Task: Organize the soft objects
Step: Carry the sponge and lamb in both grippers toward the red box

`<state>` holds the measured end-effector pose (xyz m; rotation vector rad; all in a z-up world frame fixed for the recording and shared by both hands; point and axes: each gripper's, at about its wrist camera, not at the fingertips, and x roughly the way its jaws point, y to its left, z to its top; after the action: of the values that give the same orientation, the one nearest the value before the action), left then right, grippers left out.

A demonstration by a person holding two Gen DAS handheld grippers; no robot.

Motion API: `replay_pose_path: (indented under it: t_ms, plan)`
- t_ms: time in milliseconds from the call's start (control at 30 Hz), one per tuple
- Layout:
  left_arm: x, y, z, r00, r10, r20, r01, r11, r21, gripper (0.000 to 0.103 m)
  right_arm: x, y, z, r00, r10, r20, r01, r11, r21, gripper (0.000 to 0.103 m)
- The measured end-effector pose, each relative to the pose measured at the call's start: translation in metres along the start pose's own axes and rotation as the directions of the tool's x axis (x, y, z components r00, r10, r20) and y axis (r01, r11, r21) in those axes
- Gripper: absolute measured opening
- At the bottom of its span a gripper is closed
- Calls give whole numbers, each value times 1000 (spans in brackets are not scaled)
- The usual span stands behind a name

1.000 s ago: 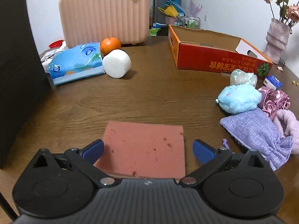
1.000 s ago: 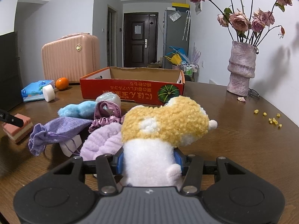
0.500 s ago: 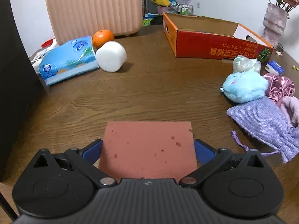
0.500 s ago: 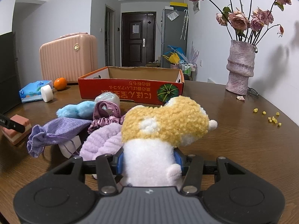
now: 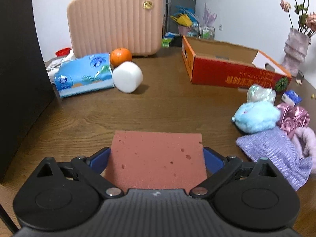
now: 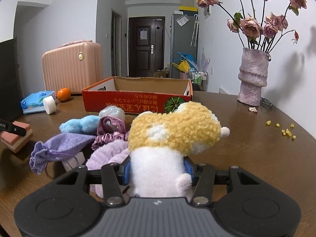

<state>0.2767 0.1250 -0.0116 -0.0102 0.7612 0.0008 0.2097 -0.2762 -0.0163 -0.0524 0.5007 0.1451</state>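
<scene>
Pink sponge (image 5: 156,158) sits clamped between the blue pads of the left gripper (image 5: 156,159), both pads pressing its side edges; in the right wrist view the same sponge (image 6: 16,136) shows up at far left, raised off the table, pink over a white layer

Right gripper (image 6: 157,169) is closed on a plush toy (image 6: 167,144), yellow curly top and white body, pads squeezing the white part from both sides

Wooden table (image 5: 158,108) carries the rest. Soft pile on the right side of the left view: blue fluffy ball (image 5: 256,116), purple drawstring bag (image 5: 276,154), satin scrunchie (image 5: 292,118), lilac fuzzy piece (image 5: 304,138), all touching or overlapping. Iridescent wrapped item (image 5: 260,93) just behind the blue ball

Red cardboard box (image 5: 233,67) lies far right of centre, open top, interior looks bare from the right wrist view

Far left: tissue pack (image 5: 83,75), white cylinder (image 5: 127,77) touching it, orange (image 5: 120,56) just behind, pink suitcase (image 5: 116,19) at the far edge

Vase (image 6: 252,79) with dried roses stands far right, small yellow bits (image 6: 284,130) scattered on the table near it
</scene>
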Motion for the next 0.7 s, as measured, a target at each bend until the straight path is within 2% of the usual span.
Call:
replay_pose_path:
  t_ms: [300,700]
  plan:
    - [-23,-19,16,994,3,106,-1,1000,-18,98,-1,-4,18,999,5,36,-4,1000,-11,49]
    - [-42,-54,39,974,-38,221,42,999,-11,98,9,-7,45,997,25,78,-23,999,-24,49]
